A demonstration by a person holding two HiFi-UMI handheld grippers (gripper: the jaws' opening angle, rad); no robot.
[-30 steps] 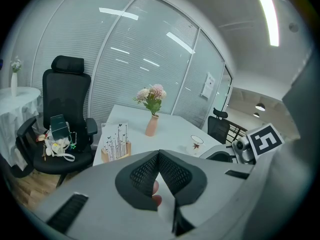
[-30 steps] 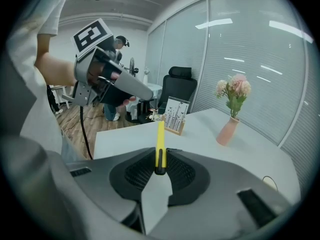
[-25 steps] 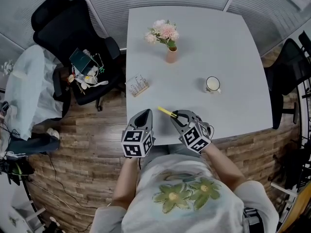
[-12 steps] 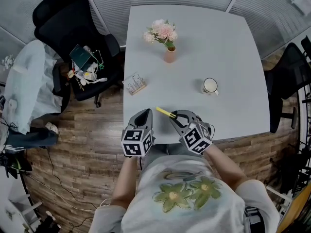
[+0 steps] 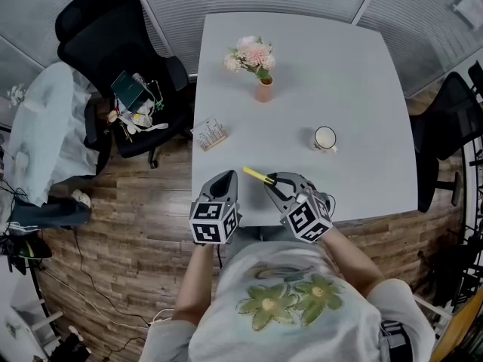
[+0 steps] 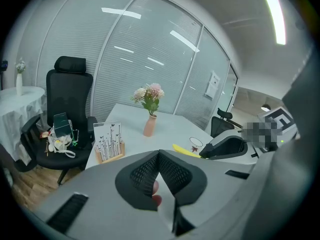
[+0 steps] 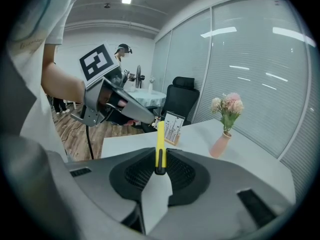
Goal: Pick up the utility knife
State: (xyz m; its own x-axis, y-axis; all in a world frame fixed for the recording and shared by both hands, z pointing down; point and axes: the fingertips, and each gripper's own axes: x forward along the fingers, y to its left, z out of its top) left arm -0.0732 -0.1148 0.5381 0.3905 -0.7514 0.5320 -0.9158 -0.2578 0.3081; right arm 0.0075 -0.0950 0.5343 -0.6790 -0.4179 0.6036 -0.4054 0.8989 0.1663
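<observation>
Right gripper: my right gripper (image 5: 270,179) is clamped on the knife; in the right gripper view both pads press on its flat sides.
Left gripper: my left gripper (image 5: 226,178) has its jaws together with nothing between them. It hangs just beside the right one at the table's near edge.
Knife: the yellow utility knife (image 5: 258,175) sits in the right jaws, held at its dark rear end. Most of the yellow body sticks out ahead over the near part of the white table (image 5: 362,89).
Contact with table: I judge it clear of the top, but I can't be sure from above.
Handling: I expect it to be light and stiff, with smooth plastic sides that could slip. With so much length ahead of the pads, it may pivot.
Where to hold: on the flat sides; nearer the middle would be steadier, and away from the blade end.
Nearby: the mug (image 5: 325,138), vase (image 5: 264,90) and card holder (image 5: 212,134) stand well apart from it.
</observation>
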